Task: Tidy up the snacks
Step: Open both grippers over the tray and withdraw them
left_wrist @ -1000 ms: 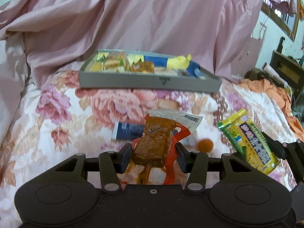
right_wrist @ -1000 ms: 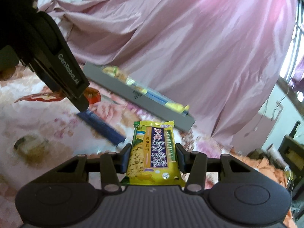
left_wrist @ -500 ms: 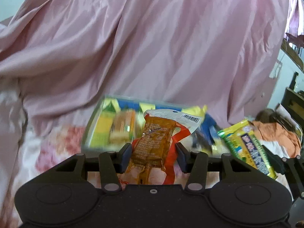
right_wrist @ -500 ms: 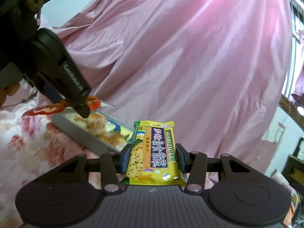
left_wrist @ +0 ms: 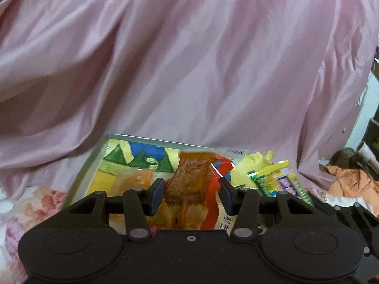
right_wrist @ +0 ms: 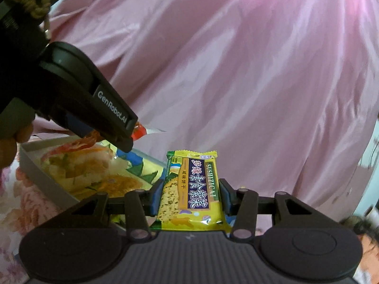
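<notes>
My left gripper (left_wrist: 191, 195) is shut on a clear packet of brown dried tofu with a red edge (left_wrist: 191, 184), held over the grey tray (left_wrist: 94, 156). The tray holds several snack packets, yellow, blue and green. My right gripper (right_wrist: 191, 197) is shut on a yellow and green biscuit packet (right_wrist: 192, 189), held upright beside the tray's right end. That biscuit packet (left_wrist: 277, 179) also shows at the right of the left wrist view. In the right wrist view the left gripper (right_wrist: 109, 118) hangs over the tray (right_wrist: 35, 172) with the red packet edge (right_wrist: 138, 132) sticking out.
A large pink satin cloth (left_wrist: 189, 59) rises close behind the tray. The tray rests on a floral bedsheet (left_wrist: 28, 203). Orange fabric (left_wrist: 350, 179) and dark clutter lie at the far right. A person's hand (right_wrist: 9, 142) grips the left tool.
Both grippers have travelled forward from the bedsheet to the tray, each keeping its packet. The tray now fills the view just beyond the fingers; loose snacks on the sheet have dropped out of sight.
</notes>
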Available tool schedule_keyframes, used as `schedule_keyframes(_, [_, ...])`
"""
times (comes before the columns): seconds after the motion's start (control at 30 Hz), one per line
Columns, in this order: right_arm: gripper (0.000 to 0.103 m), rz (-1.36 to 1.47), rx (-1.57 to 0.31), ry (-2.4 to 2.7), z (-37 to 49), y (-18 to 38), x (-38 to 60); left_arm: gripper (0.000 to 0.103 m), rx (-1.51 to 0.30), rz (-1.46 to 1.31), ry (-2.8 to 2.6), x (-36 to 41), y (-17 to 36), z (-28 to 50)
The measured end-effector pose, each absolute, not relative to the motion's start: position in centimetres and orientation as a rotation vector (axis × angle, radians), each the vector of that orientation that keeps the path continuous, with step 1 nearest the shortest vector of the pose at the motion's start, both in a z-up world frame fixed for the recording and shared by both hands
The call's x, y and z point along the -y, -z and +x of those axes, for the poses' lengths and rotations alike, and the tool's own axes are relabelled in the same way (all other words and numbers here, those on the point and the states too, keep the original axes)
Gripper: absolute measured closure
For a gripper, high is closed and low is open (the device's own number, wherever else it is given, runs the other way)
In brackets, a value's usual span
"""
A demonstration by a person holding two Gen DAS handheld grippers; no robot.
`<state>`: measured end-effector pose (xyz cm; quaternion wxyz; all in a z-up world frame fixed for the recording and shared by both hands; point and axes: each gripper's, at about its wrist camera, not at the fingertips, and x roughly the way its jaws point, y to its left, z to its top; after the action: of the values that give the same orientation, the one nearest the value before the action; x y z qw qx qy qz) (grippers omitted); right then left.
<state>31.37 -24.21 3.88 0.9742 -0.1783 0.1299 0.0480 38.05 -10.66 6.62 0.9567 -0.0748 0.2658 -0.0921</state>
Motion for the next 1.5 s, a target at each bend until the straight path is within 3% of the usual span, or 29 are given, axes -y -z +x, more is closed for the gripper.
schedule_keyframes(0.1, [0.051,-0.304,-0.321,-0.104,32.9,-2.6,24.8,0.063,-0.557,-0.125,0.202,11.5,-5.4,39.1])
schedule_keyframes(0.23, [0.051,-0.243,-0.376,-0.112,33.7,-1.3,25.7,0.062,-0.533,-0.065,0.22,12.4,-4.3,39.6])
schedule_keyframes(0.3, [0.059,-0.226,-0.392,-0.12,34.0,-1.0,25.9,0.061,-0.523,-0.046,0.228,12.8,-4.1,39.5])
schedule_keyframes(0.33, [0.058,-0.214,-0.401,-0.126,34.2,-0.9,26.0,0.06,-0.519,-0.042,0.228,12.8,-4.0,39.4])
schedule_keyframes(0.4, [0.047,-0.184,-0.405,-0.125,34.3,-1.0,26.4,0.052,-0.512,-0.043,0.236,12.8,-4.0,39.1])
schedule_keyframes(0.47, [0.037,-0.161,-0.405,-0.128,34.3,-1.5,27.1,0.034,-0.537,-0.069,0.242,12.6,-4.1,39.0])
schedule_keyframes(0.87, [0.006,-0.084,-0.3,-0.093,29.5,-5.0,29.3,0.003,-0.467,-0.145,0.23,10.3,-6.6,34.0])
schedule_keyframes(1.0, [0.0,-0.047,-0.257,-0.082,26.6,-6.7,29.9,0.001,-0.436,-0.151,0.22,9.5,-7.8,30.9])
schedule_keyframes(1.5, [0.0,-0.009,-0.192,-0.07,16.0,-9.4,29.3,0.001,-0.416,-0.181,0.183,6.1,-9.3,20.2])
